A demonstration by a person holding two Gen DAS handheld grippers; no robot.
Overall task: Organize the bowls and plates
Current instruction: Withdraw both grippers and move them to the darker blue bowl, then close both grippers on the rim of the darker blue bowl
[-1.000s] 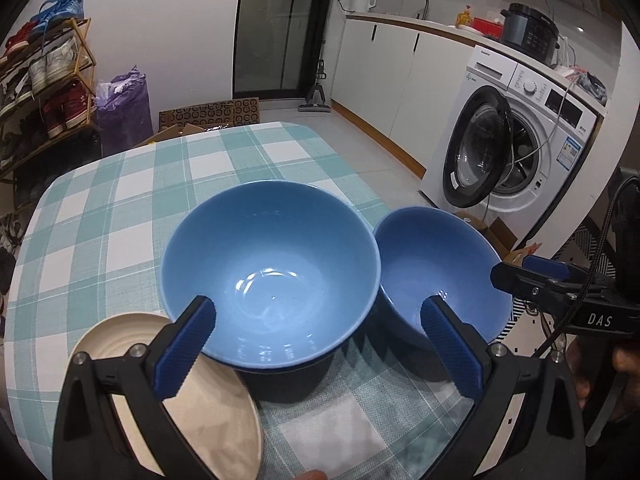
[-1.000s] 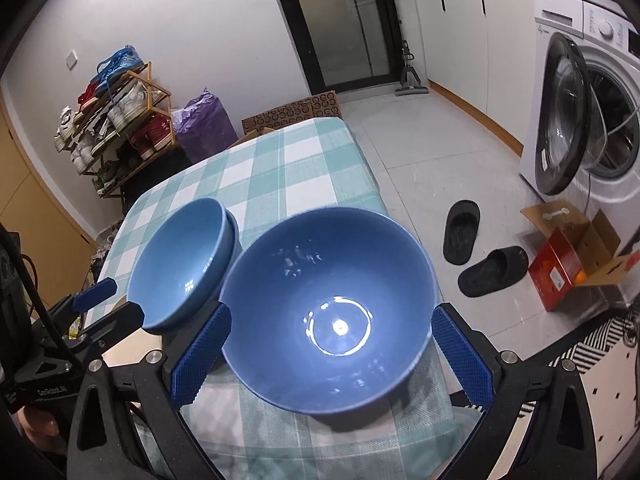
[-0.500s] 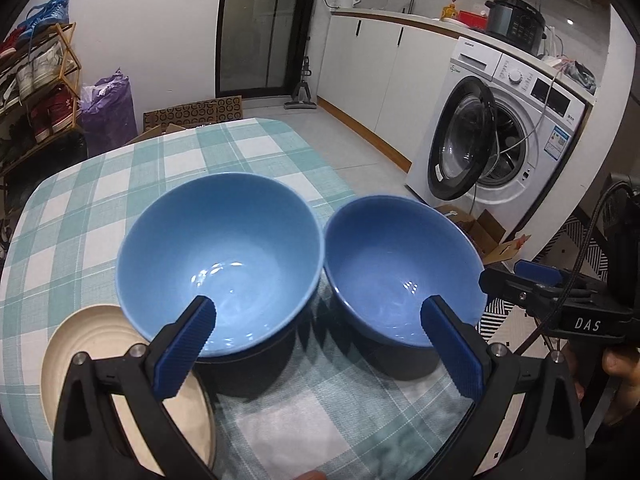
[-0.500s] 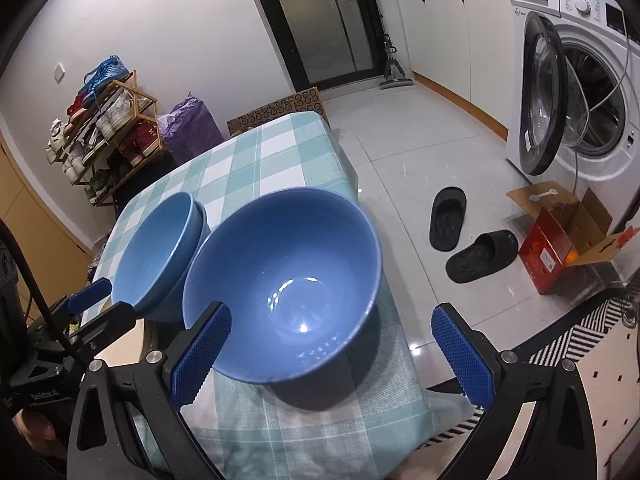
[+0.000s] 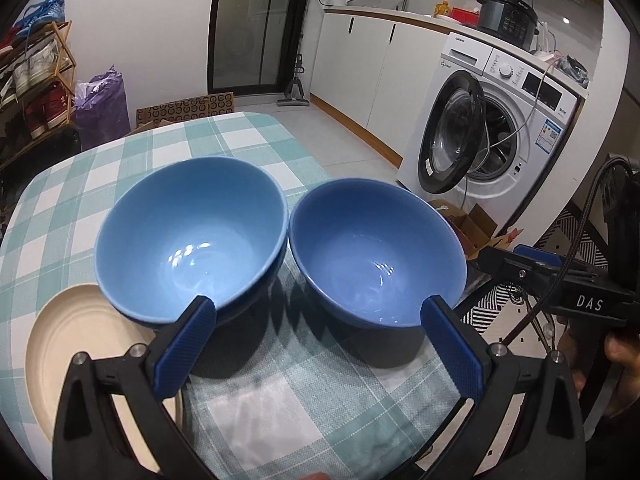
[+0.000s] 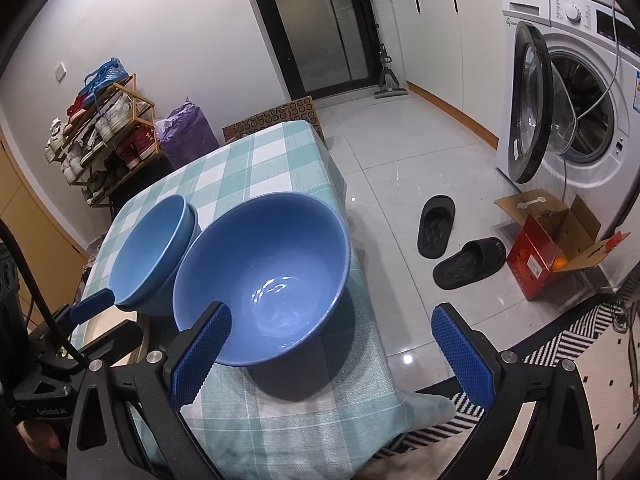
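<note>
Nearest the left wrist camera, the left tool hangs with its blue-padded jaws spread wide and nothing between them, low over the checked cloth of the bench. Under its left finger lies a cream plate at the bench's near left, its far edge tucked under the left blue bowl. That bowl appears to sit nested in a second one, whose rim shows just beneath it. Just to its right, rims almost touching, stands a darker blue bowl close to the bench's right edge. In the right wrist view the right tool is likewise spread and empty, its left finger in front of the darker bowl's near rim and its right finger out past the bench edge over the floor. Farther off on the tiles lie black slippers and an open cardboard box, with a washing machine, door open, behind them.
</note>
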